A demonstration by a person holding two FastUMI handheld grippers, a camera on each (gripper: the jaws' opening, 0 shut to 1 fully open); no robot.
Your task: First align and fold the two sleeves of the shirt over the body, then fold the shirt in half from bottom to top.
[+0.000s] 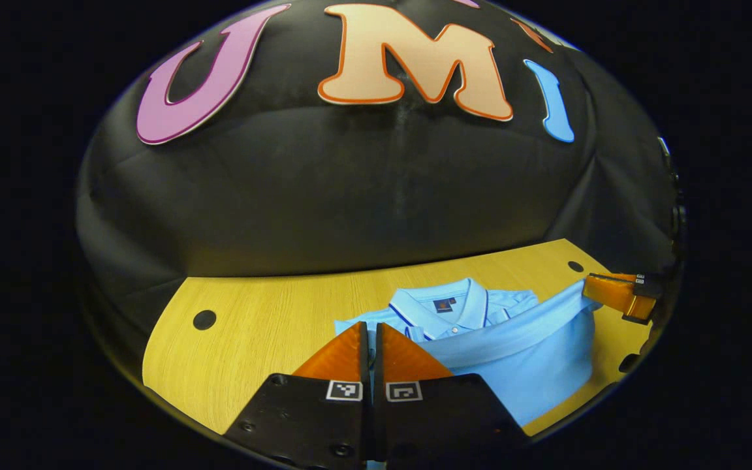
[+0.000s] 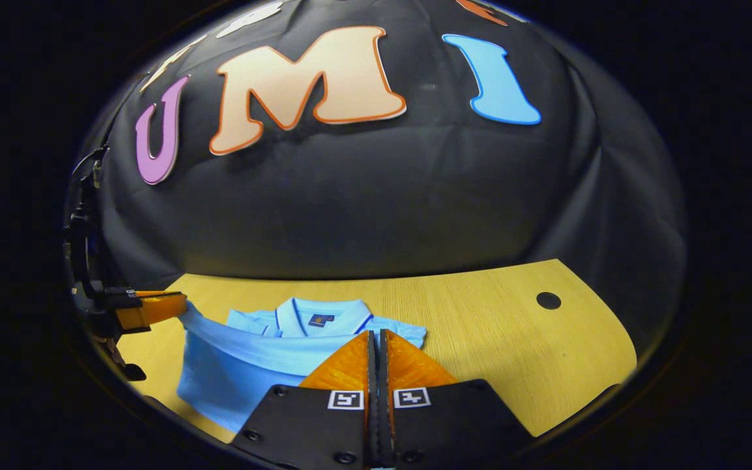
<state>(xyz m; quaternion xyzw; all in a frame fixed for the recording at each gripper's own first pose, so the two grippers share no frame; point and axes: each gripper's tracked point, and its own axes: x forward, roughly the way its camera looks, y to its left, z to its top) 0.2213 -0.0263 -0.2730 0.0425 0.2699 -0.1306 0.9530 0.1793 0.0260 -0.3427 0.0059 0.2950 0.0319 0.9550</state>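
A light blue polo shirt (image 1: 519,365) lies on the wooden table (image 1: 265,346), its striped collar (image 1: 444,301) toward the wall. The bottom hem is lifted and stretched as a band between both grippers, above the chest. In the left gripper view my left gripper (image 1: 371,329) is shut on one end of that hem, and my right gripper (image 1: 595,290) pinches the other corner at the far right. The right gripper view has my right gripper (image 2: 376,336) shut on the shirt (image 2: 245,365). There my left gripper (image 2: 177,305) holds the corner at the left, a hand behind it.
The black cloth wall rises just behind the table. Round holes (image 1: 204,319) (image 2: 548,300) sit in the tabletop near its far corners. Bare wood (image 2: 513,352) lies on both sides of the shirt, and the table's front edge curves close below the grippers.
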